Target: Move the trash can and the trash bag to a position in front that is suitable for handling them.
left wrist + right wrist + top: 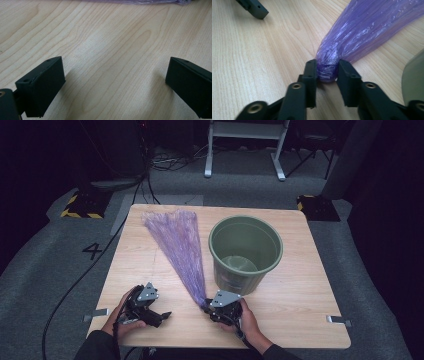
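Note:
A purple plastic bag (pixel 179 247) lies flat on the wooden table (pixel 300 285), fanned wide at the far end and gathered to a narrow bunch at the near end. My right gripper (pixel 205 306) is shut on that bunched tip of the bag (pixel 327 71), with both pads pressing its sides (pixel 326 70). My left gripper (pixel 166 315) rests low over bare wood at the front left, its jaws wide apart with nothing between them (pixel 113 75). An edge of the bag (pixel 140 1) runs along the top of the left gripper view.
A green plastic bin (pixel 245 252) stands upright just right of the bag, close behind my right gripper; its wall (pixel 413 80) shows at the right in the right gripper view. A jaw of the left gripper (pixel 254 8) lies at the upper left there. Cables run on the floor beyond.

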### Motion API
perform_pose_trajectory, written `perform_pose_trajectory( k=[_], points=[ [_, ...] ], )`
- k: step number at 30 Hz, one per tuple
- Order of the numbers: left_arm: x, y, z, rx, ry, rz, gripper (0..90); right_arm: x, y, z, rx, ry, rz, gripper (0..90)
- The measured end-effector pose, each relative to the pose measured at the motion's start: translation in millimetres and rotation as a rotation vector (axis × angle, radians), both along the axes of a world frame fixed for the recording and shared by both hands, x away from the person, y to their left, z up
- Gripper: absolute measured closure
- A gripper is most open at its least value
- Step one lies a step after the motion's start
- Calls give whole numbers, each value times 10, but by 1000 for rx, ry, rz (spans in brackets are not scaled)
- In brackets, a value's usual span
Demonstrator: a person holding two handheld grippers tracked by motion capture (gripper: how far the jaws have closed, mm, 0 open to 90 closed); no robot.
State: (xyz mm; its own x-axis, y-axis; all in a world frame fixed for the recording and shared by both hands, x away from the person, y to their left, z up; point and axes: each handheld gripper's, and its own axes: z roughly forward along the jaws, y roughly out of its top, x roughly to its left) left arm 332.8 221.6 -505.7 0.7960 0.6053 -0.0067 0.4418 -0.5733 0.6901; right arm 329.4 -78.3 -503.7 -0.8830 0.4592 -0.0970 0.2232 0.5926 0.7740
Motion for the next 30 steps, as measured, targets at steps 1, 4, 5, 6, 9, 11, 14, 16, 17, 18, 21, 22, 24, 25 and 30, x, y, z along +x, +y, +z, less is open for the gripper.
perform_pose_trajectory(
  k=[1,4,5,6,9,11,14,16,17,18,21,22,24,25,30],
  points=[
    [0,0,1,0,1,0,18,-4,-14,1,0,5,-3,765],
    [-1,-1,0,-1,1,1,18,-7,-60,4,-3,9,8,786],
    [-1,-1,0,-1,1,1,19,-7,-103,7,-3,16,12,790],
    [0,0,0,-1,1,1,18,-5,-157,10,-1,23,14,790],
    [1,-1,-1,-2,2,0,17,-16,-471,22,38,38,48,788],
    [1,-2,-1,-2,2,1,17,-20,-559,30,41,34,40,788],
    [5,1,-1,0,0,0,13,-36,-849,62,57,23,14,790],
    [9,1,-1,2,2,3,8,-43,-1054,75,61,27,-17,793],
    [16,0,-1,4,3,2,4,-55,-1271,79,76,40,-49,798],
    [16,0,-1,4,3,2,2,-55,-1271,79,76,40,-49,798],
    [21,1,-2,3,4,2,2,-46,-1677,90,97,35,-146,805],
    [22,1,-2,2,4,3,2,-31,-1768,93,101,31,-177,805],
    [28,6,-2,4,5,4,1,-9,-1854,91,103,28,-212,805],
    [31,9,-1,4,4,6,1,22,-1936,85,107,28,-248,805],
    [37,41,-1,4,4,-10,3,241,-2245,65,109,20,-428,793]
  ],
)
